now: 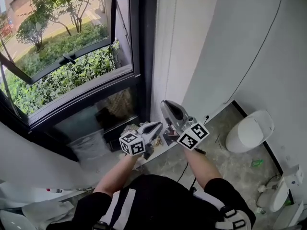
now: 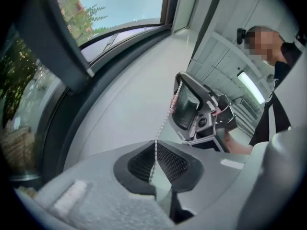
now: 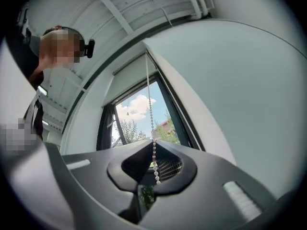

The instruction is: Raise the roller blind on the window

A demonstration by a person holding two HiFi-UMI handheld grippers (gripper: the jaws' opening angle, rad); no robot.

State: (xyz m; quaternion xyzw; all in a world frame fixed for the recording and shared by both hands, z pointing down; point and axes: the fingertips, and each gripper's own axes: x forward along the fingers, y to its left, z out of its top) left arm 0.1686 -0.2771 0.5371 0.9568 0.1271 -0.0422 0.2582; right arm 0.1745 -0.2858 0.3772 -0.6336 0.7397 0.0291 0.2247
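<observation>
Dark window frame (image 1: 136, 42) with green shrubs beyond it fills the upper left of the head view, a white wall (image 1: 249, 42) stands to its right, and a grey concrete floor (image 1: 230, 162) lies below. Hanging in front of the glass is the blind's thin white bead chain (image 3: 150, 109), and both grippers are on it, one above the other. The right gripper (image 3: 153, 152) has its jaws pressed together on the chain. From the pads the chain runs straight up towards what looks to be the pale roller blind (image 3: 127, 80), which covers only the top strip of the window. A few beads dangle loose below the pinch. The left gripper (image 2: 155, 150) is likewise closed on the chain, with the beads caught between its black ribbed pads (image 2: 175, 164). From there the chain climbs at a slant to the tip of the right gripper, which sits higher and just to the right. The head view shows the two grippers close together near the window's lower corner, in front of the person's black top with white stripes (image 1: 153, 195), with their marker cubes facing the camera. The chain is too fine to make out in that view. Only the right gripper view shows the blind and the sky, and only the left gripper view shows the chain joining the two grippers.
</observation>
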